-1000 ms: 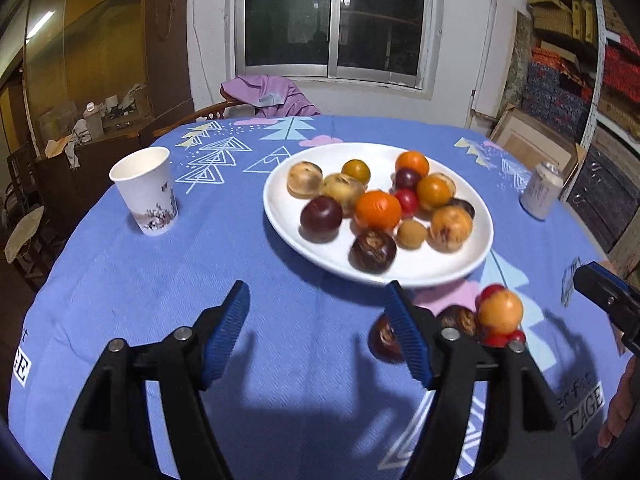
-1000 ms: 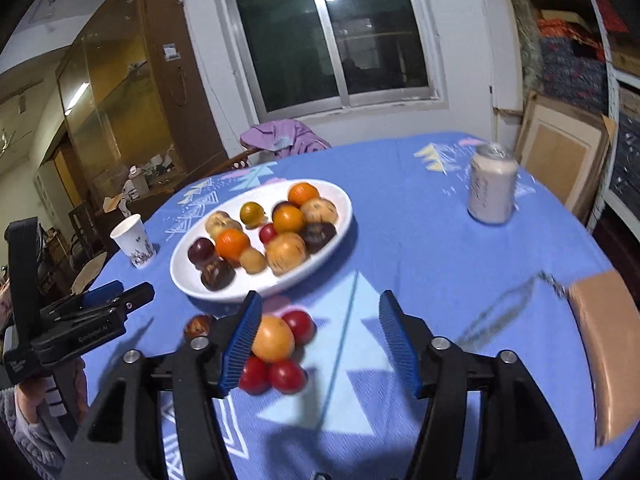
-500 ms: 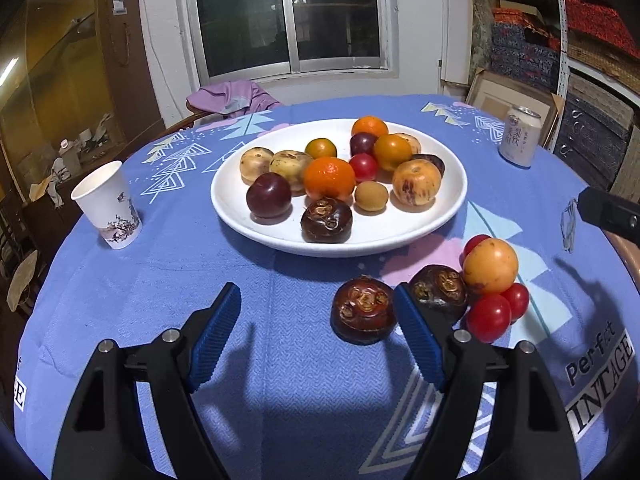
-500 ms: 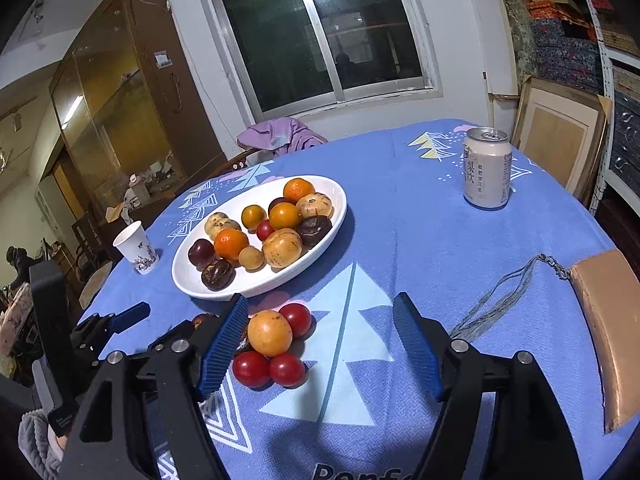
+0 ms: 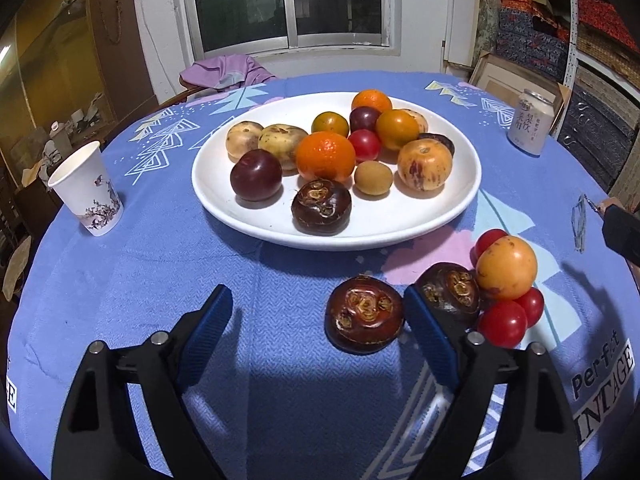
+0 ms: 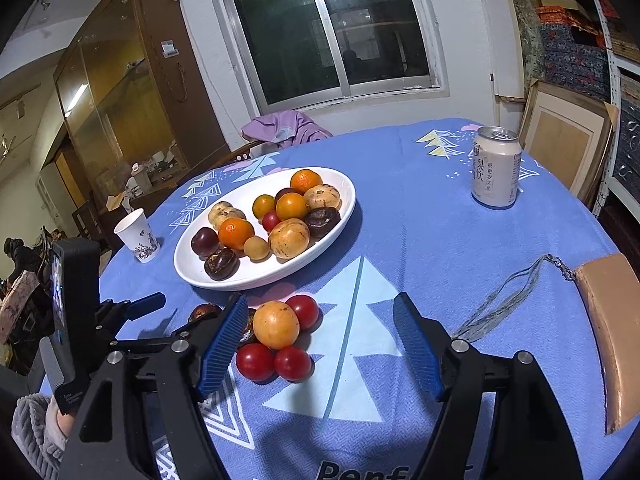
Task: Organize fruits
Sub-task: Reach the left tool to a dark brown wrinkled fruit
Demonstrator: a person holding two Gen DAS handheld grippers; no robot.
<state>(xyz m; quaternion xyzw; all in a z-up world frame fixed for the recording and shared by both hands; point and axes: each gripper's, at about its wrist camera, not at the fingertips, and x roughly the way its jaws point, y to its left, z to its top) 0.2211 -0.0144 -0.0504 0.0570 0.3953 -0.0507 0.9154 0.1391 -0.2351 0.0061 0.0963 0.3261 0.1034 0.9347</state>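
A: Thirteen or so fruits piled on the white plate [image 5: 224,204]: two oranges [image 5: 325,155], a dark plum [image 5: 256,175], speckled yellow ones, a small red one, a brown chestnut-like one at the near rim.

B: And off the plate?

A: Six more, loose on the blue cloth [image 5: 140,288], just in front of the plate. Two dark brown, wrinkled on top, side by side [image 5: 364,320]; beside them a yellow-orange fruit [image 6: 276,324], touching three red tomatoes [image 6: 255,361].

B: Left gripper [image 5: 318,330]?

A: Low over the cloth, jaws opening wide. Nearer brown fruit sitting inside the gap, close against the right finger, not pinched; other brown fruit just outside that finger.

B: Right gripper [image 6: 318,346]?

A: Spread, gripping nothing. Yellow-orange fruit and tomatoes lying between the fingers, toward the left one, untouched.

B: Further out?

A: Paper cup [image 5: 86,188] upright left of the plate, can [image 6: 495,168] upright far right, tan pouch [image 6: 612,332] with a strap at the right edge. Purple cloth [image 6: 280,128] over a chair past the table.
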